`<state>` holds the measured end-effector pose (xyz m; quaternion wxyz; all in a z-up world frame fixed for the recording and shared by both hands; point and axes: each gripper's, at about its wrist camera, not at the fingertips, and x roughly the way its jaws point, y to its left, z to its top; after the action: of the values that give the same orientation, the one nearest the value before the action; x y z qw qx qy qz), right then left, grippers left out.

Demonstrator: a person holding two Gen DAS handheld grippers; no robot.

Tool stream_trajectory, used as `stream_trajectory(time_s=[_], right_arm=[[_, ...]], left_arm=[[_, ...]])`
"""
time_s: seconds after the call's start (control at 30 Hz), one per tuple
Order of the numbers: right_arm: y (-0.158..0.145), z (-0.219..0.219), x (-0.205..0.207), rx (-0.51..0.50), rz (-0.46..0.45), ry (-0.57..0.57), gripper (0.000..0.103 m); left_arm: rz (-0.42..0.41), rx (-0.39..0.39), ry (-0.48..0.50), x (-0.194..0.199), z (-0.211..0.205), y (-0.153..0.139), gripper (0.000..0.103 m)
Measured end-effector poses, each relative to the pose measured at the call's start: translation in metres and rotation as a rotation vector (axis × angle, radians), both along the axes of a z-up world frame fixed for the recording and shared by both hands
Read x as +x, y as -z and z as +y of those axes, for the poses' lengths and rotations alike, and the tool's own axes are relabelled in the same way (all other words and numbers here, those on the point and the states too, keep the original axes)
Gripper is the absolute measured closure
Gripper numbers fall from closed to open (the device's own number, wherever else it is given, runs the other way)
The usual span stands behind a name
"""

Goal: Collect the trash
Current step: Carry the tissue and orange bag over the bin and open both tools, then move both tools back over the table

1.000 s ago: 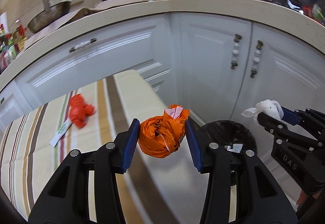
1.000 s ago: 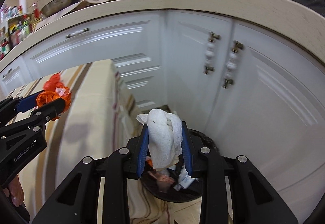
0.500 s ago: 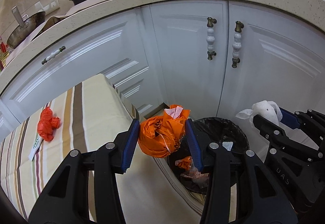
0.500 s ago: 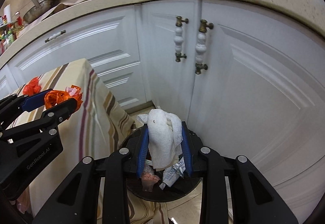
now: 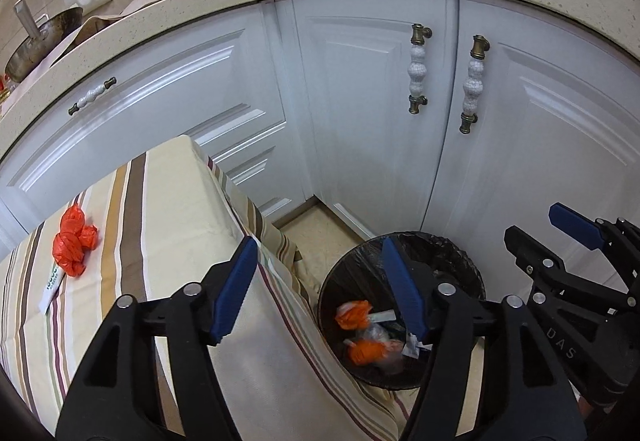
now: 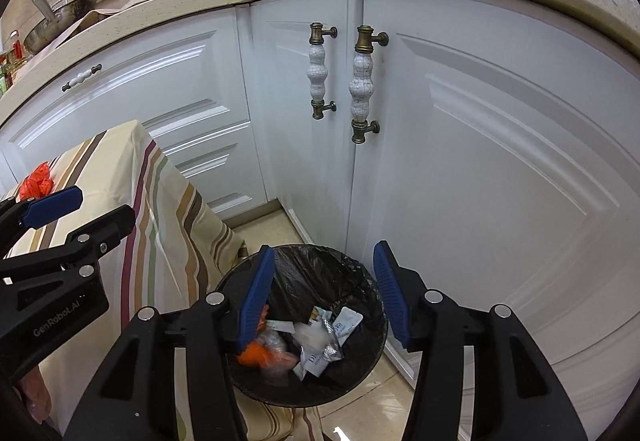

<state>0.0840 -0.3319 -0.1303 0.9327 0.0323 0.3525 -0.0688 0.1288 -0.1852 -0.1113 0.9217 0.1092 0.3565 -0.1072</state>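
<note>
Both fingers (image 5: 236, 289) of the left gripper (image 5: 316, 289) stand apart in the left wrist view, and nothing is between them; the jaws have just been opening, and the orange bag they carried is gone from between the pads. Below and a little to the right of these fingers stands the trash bin (image 5: 460, 253) with its black liner, on the floor beside the white cabinet (image 5: 380, 121). Inside it lie orange scraps (image 5: 352, 315) and some pale wrappers. To the left of the fingers, and farther away, is the table with a striped cloth (image 5: 168, 209). On it remain a crumpled red bag (image 5: 74, 241) and, touching it on its near side, a small white packet (image 5: 52, 283). The long side of the packet runs roughly away from the camera, with a small lean to the right. At the right edge the right gripper (image 5: 560, 229) is partly visible.

Seen from the right wrist, the right gripper (image 6: 324, 293) also has its fingers spread with nothing between them; its jaws have just been opening too. The bin (image 6: 372, 289) is directly under and ahead of them, with white paper (image 6: 316, 337) and packets (image 6: 346, 323) on top of the other rubbish. The left gripper (image 6: 80, 209) appears at the left, over the table, and the red bag (image 6: 36, 181) lies just beyond it.

I judge that the next move goes back to the table. The remaining trash lies on the left side, so the left hand is clearly nearer to it than the right.
</note>
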Motion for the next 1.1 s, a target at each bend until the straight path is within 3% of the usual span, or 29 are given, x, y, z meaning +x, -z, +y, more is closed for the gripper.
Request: stream_trajectory(time_s=[0.3,0.63,1.1], right_arm=[[-0.005,0.010,0.002,-0.009,-0.006,-0.018,0.049],[-0.020,0.024,0.002,-0.008,-0.033,-0.038,0.045],[-0.034,0.118,0.026,0.008,-0.056,-0.253,0.043]], left_arm=[[0.003,-0.028,-0.009,-0.002,0.012,-0.008,0.035],[-0.047,-0.036,-0.031,-0.010,0.034,-0.027,0.029],[-0.086,0.031,-0.253,-0.014,0.165,-0.034,0.026]])
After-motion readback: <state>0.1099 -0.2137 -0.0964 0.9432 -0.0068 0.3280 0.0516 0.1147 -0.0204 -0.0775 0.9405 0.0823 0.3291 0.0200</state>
